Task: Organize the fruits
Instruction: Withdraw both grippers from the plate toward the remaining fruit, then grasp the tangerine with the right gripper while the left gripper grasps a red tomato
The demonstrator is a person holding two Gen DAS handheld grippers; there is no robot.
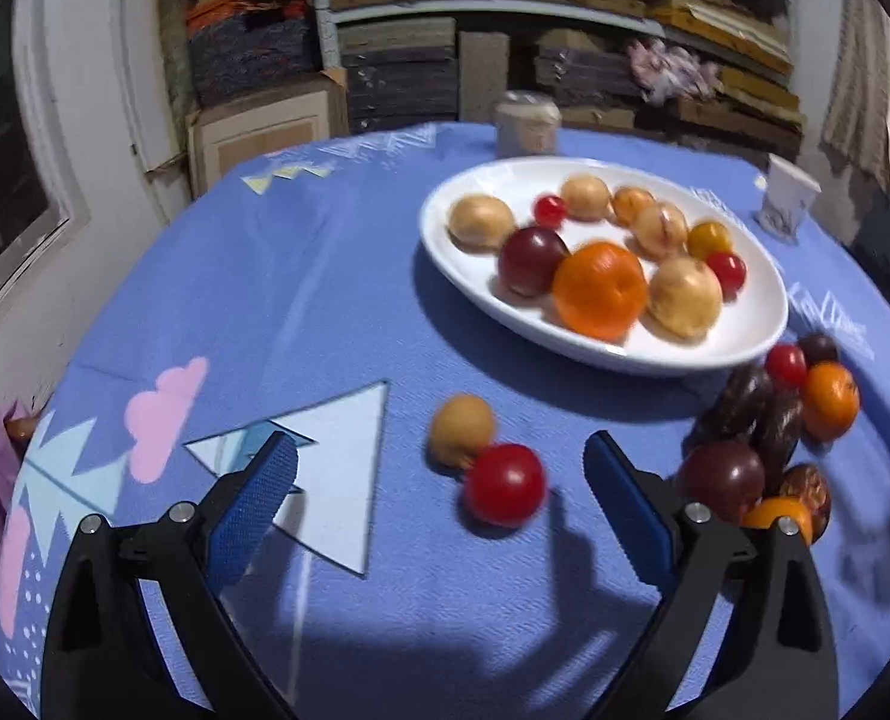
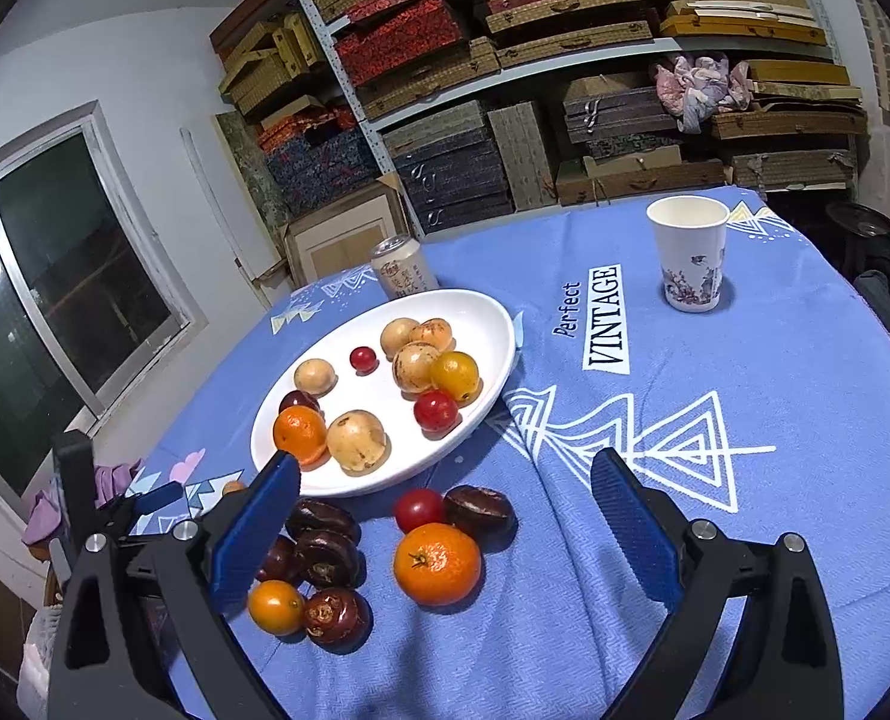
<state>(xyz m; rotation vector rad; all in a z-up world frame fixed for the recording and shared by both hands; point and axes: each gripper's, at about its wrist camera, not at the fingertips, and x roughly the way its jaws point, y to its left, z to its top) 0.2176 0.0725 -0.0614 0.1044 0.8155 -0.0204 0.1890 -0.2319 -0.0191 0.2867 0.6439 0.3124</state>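
Observation:
A white oval plate (image 1: 445,228) (image 2: 493,312) holds several fruits: an orange, tan loquats, a dark plum, small red and yellow tomatoes. In the left wrist view my left gripper (image 1: 441,468) is open and empty over the blue cloth, with a red tomato (image 1: 505,485) and a tan loquat (image 1: 461,429) lying between its fingers. In the right wrist view my right gripper (image 2: 445,492) is open and empty, with an orange (image 2: 437,564), a red tomato (image 2: 417,509) and dark chestnuts (image 2: 324,540) on the cloth between its fingers. That loose pile also shows in the left wrist view (image 1: 769,432).
A drink can (image 2: 399,270) stands just behind the plate. A paper cup (image 2: 689,252) stands at the far right of the table. Shelves stacked with boxes (image 2: 565,60) fill the back wall. A window (image 2: 54,276) is at the left.

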